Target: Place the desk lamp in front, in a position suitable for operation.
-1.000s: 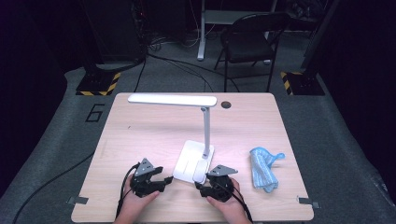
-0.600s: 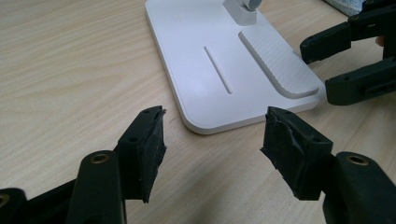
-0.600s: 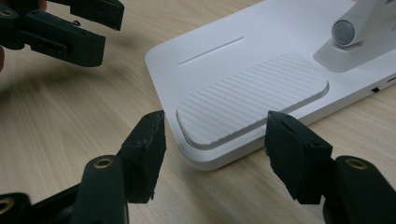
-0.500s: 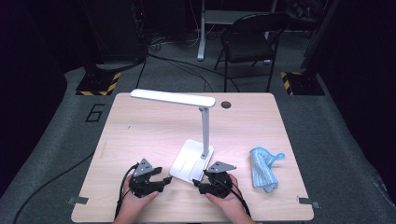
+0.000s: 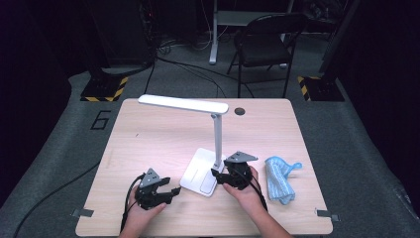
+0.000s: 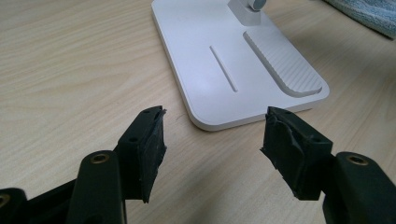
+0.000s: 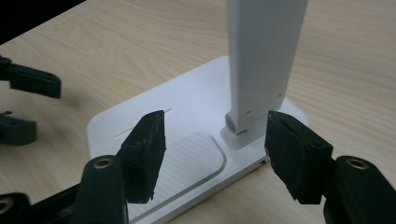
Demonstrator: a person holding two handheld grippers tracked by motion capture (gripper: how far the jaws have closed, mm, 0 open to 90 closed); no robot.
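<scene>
A white desk lamp stands mid-table, with a flat base (image 5: 198, 173), an upright post (image 5: 217, 141) and a long head (image 5: 183, 104). My left gripper (image 5: 173, 191) rests on the table just left of the base, open; in the left gripper view its gripper (image 6: 215, 121) faces the base's near corner (image 6: 224, 60) with nothing between the pads. My right gripper (image 5: 216, 174) is at the right side of the base, open. In the right gripper view its gripper (image 7: 215, 126) hovers over the base (image 7: 154, 116), and the foot of the post (image 7: 261, 56) stands just beyond the right pad.
A folded blue cloth (image 5: 280, 178) lies on the table right of my right hand; its edge shows in the left gripper view (image 6: 369, 11). The left gripper (image 7: 28, 102) shows at the left of the right gripper view. A chair (image 5: 262, 44) stands beyond the table.
My right gripper has lifted and moved away from the person, from the front of the lamp base to the foot of the post. The left gripper has stayed put.
</scene>
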